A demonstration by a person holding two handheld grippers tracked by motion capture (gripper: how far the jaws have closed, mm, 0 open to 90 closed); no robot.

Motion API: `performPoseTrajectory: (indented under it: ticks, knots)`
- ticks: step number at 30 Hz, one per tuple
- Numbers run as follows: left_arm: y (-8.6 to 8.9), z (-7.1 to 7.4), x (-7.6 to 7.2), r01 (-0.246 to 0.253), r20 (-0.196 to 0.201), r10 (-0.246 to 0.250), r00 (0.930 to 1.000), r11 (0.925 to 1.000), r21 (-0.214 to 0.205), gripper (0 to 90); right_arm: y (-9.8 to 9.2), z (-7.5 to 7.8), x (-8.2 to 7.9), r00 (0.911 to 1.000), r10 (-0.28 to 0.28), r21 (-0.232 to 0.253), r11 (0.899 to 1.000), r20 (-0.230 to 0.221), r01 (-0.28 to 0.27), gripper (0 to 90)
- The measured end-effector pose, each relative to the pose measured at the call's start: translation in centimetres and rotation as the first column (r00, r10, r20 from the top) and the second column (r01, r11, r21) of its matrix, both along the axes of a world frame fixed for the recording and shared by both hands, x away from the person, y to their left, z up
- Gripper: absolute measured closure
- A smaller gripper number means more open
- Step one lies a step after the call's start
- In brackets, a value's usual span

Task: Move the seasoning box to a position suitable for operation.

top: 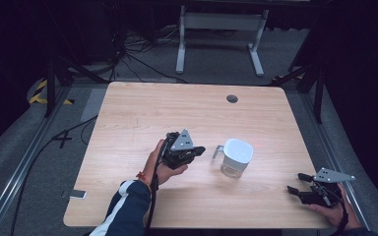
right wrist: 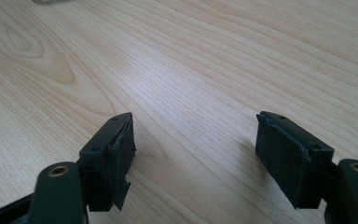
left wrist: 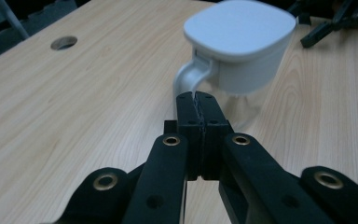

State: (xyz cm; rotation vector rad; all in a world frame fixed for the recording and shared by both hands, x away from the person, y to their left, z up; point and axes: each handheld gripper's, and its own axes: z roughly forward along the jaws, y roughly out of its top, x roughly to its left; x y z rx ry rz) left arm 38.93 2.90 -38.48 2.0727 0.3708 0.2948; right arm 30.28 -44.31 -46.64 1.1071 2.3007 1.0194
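Wooden tabletop (top: 142, 113) carries a clear jug (top: 236, 158) with a white lid, sitting right of centre. Left tool (top: 196, 150) hovers just beside the jug's handle, jaws pressed together on nothing. Right tool (top: 296, 183) rests near the right edge, well apart, jaws spread wide.

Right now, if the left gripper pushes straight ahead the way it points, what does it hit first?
Probably the jug's handle: the left gripper, jaws shut on nothing, points straight at it, with the jug right behind. The gap is hard to judge.
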Motion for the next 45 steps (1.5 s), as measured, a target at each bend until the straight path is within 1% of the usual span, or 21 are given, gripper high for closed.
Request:
performPoseTrajectory:
  ticks: [1,3,7,10,14,15,19,20,22,24,27,30,36,38,39,40,41,42,43,44,45]
  knots:
    - [0.0,0.0,0.0,0.000,0.000,0.000,1.0000,1.0000,0.000,89.8,0.0,0.0,0.0,1.0000,0.000,0.000,1.000,0.000,0.000,28.2]
    - [-0.9,0.5,0.3,0.012,0.011,-0.012,0.9999,0.9999,-0.009,89.8,0.0,0.0,0.0,1.0000,0.000,0.000,1.000,0.000,0.000,28.2]
    - [-2.2,1.0,0.8,0.032,0.010,-0.032,0.9994,0.9992,-0.021,89.9,0.0,0.0,0.0,1.0000,0.000,0.000,1.000,0.000,0.000,28.2]
    - [-3.1,1.0,1.1,0.034,-0.003,-0.034,0.9994,0.9989,-0.031,90.0,0.0,0.0,0.0,1.0000,0.000,0.000,1.000,0.000,0.000,28.2]
    - [-4.0,1.0,1.5,0.041,-0.006,-0.041,0.9991,0.9983,-0.043,90.0,0.0,0.0,0.0,1.0000,0.000,0.001,1.000,-0.001,0.000,28.2]
    - [-4.2,1.1,1.7,0.040,-0.017,-0.041,0.9990,0.9969,-0.068,90.0,0.0,0.0,0.0,1.0000,0.000,0.001,1.000,0.000,0.000,28.2]
    - [-4.9,1.3,2.2,0.039,-0.029,-0.042,0.9987,0.9953,-0.089,90.0,0.0,0.0,0.0,1.0000,0.000,0.001,1.000,-0.001,0.000,28.2]
    - [-5.2,1.2,2.2,0.038,-0.038,-0.041,0.9984,0.9953,-0.089,90.0,0.0,0.0,0.0,1.0000,0.001,0.000,1.000,0.000,-0.001,28.2]
    - [-5.4,1.1,2.2,0.041,-0.034,-0.044,0.9984,0.9960,-0.079,90.0,0.0,0.0,0.0,1.0000,0.000,0.001,1.000,-0.001,0.000,28.2]
    - [-5.8,0.9,2.3,0.044,-0.042,-0.047,0.9980,0.9960,-0.077,90.0,0.0,0.0,0.0,1.0000,0.000,0.001,1.000,-0.001,0.000,28.2]
    - [-6.3,0.6,2.4,0.040,-0.037,-0.042,0.9984,0.9984,-0.041,90.0,0.0,0.0,0.0,1.0000,0.000,0.001,1.000,-0.001,0.000,28.2]
    - [-6.5,0.3,2.6,0.040,-0.049,-0.043,0.9979,0.9978,-0.053,89.9,0.0,0.0,0.0,1.0000,0.001,0.001,1.000,-0.001,-0.001,28.2]
    - [-6.3,0.2,2.9,0.028,-0.055,-0.031,0.9980,0.9976,-0.064,89.9,0.0,0.0,0.0,1.0000,0.001,0.001,1.000,-0.001,-0.001,28.2]
    - [-6.2,0.1,2.9,0.030,-0.058,-0.034,0.9978,0.9971,-0.070,89.9,0.0,0.0,0.1,1.0000,0.006,-0.002,1.000,0.002,-0.006,29.9]
    - [-6.2,0.1,2.9,0.028,-0.058,-0.032,0.9978,0.9971,-0.071,89.9,0.1,0.1,0.1,1.0000,0.009,-0.002,1.000,0.000,-0.009,34.0]
    - [-6.2,0.1,2.9,0.028,-0.058,-0.032,0.9978,0.9971,-0.071,89.9,0.1,0.1,0.1,1.0000,0.009,-0.002,1.000,0.000,-0.009,34.0]
    - [-6.3,0.1,2.9,0.028,-0.055,-0.031,0.9980,0.9973,-0.069,89.9,0.3,0.3,0.3,1.0000,0.005,-0.004,1.000,-0.002,-0.005,42.1]
    - [-6.3,0.1,2.9,0.027,-0.056,-0.031,0.9980,0.9973,-0.069,89.9,0.3,0.3,0.3,1.0000,0.005,-0.004,1.000,-0.002,-0.005,42.1]
    - [-6.3,0.0,2.9,0.027,-0.054,-0.030,0.9981,0.9972,-0.070,90.0,0.5,0.8,0.5,1.0000,0.002,0.025,1.000,0.009,-0.002,47.1]
    - [-6.3,0.0,2.9,0.025,-0.053,-0.029,0.9982,0.9972,-0.070,89.9,0.7,1.2,0.5,0.9996,0.004,0.032,0.999,0.027,-0.005,50.6]
    - [-6.3,0.0,2.9,0.025,-0.053,-0.029,0.9982,0.9972,-0.070,90.0,0.7,1.2,0.5,0.9996,0.004,0.032,0.999,0.027,-0.005,50.6]
